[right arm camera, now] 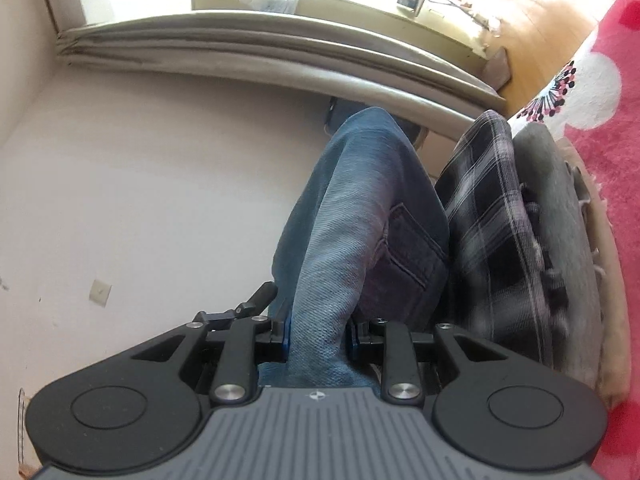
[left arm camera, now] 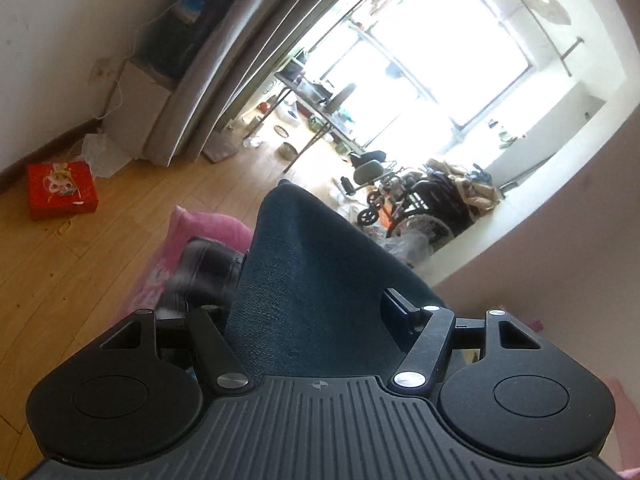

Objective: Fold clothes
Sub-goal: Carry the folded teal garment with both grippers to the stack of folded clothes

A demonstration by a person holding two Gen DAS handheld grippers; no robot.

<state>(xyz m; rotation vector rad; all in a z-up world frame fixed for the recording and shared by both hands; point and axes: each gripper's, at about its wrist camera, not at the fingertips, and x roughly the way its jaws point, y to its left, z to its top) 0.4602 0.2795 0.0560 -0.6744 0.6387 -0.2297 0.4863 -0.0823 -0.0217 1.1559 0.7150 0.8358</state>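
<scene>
We've got the jeans [right arm camera: 352, 216] pinched in both grippers, right [right arm camera: 318, 332] and left [left arm camera: 320, 312], lifted beside the plaid shirt [right arm camera: 488, 208].

A lived-in home, likely a bedroom beside a sunlit balcony room. Wooden floor [left arm camera: 120, 248] runs up to tall curtains [left arm camera: 224, 80]; beyond the curtains stand a cluttered counter [left arm camera: 316, 108] and a wheelchair [left arm camera: 420, 204] below bright windows [left arm camera: 440, 60]. A red gift box [left arm camera: 62, 190] lies on the floor near the curtains.
</scene>
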